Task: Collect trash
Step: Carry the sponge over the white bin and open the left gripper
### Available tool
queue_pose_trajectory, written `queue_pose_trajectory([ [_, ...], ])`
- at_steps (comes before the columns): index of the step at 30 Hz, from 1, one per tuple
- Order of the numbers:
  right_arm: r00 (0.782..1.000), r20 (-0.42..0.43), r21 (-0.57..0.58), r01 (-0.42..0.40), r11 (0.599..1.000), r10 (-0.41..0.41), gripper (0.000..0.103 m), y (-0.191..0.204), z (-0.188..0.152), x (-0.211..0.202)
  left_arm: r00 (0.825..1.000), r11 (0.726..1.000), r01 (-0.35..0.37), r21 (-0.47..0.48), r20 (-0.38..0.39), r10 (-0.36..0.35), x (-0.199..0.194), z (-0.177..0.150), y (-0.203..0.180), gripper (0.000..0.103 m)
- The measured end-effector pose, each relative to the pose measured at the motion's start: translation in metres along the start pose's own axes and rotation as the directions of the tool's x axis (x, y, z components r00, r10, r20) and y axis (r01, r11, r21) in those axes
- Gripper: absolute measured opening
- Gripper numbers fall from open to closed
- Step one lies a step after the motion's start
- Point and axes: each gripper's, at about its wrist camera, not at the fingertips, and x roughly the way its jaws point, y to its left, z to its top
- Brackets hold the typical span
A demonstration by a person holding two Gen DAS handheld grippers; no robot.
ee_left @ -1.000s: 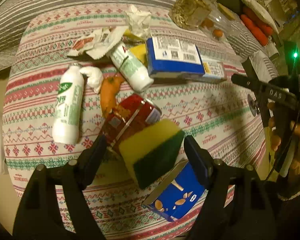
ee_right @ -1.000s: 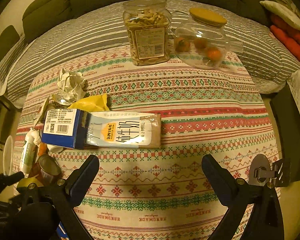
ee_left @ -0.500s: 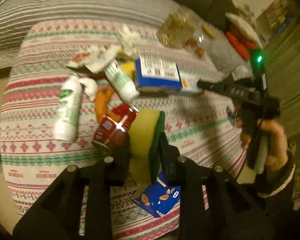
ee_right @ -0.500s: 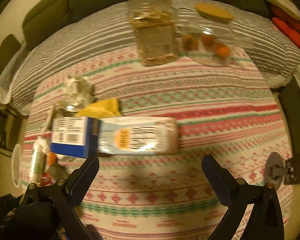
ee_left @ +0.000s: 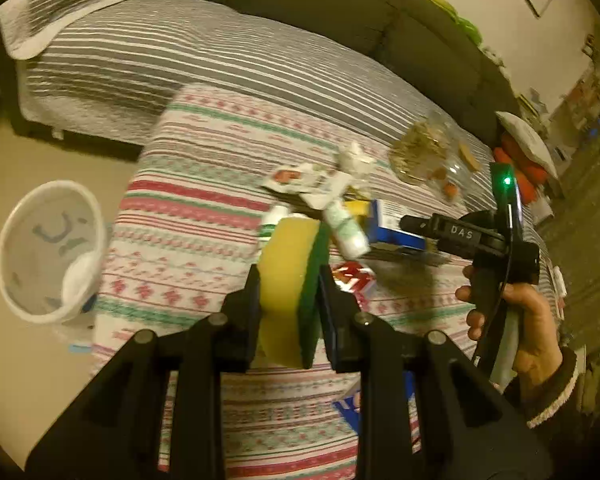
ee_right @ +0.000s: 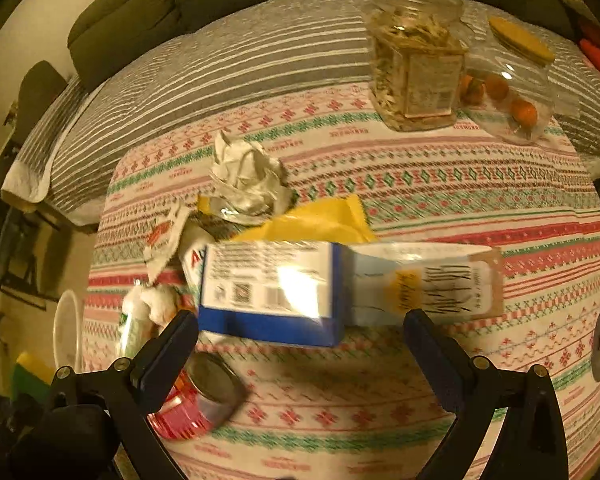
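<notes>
Spreading under litter: patterned desk (ee_right: 420, 184). Lying near its middle: blue box (ee_right: 268, 292). Hovering above it, gaping wide and empty: right claw (ee_right: 300, 344). Squeezing a sponge (ee_left: 288, 280) above the desk's edge: left claw (ee_left: 288, 292).

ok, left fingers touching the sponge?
Touching. In the left wrist view both fingers press flat against the sponge, one on the yellow side, one on the green, with no gap.

Home living room: dark sofa (ee_right: 148, 4) with striped throw (ee_left: 204, 64) behind a bench (ee_right: 440, 184) under a patterned cloth; food jars (ee_right: 416, 68).
</notes>
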Motion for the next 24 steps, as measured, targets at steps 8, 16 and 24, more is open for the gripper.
queue_pose_trajectory([
  [8, 0.992, 0.014, -0.016, 0.122, 0.992, -0.121, 0.103, 0.027, 0.001, 0.022, 0.999, 0.997, -0.035, -0.064, 0.033, 0.037, -0.018, -0.003, 0.034, 0.028],
  [16, 0.992, -0.004, 0.015, 0.123, 0.992, -0.123, 0.098, 0.017, 0.001, 0.035, 0.993, 0.991, -0.071, -0.117, 0.083, 0.081, -0.039, -0.004, 0.061, 0.028],
  [24, 0.993, 0.026, 0.036, 0.118, 0.992, -0.119, 0.095, 0.012, -0.002, 0.024, 0.972, 0.969, -0.135, -0.209, 0.161, 0.17, -0.06, 0.0, 0.106, 0.028],
])
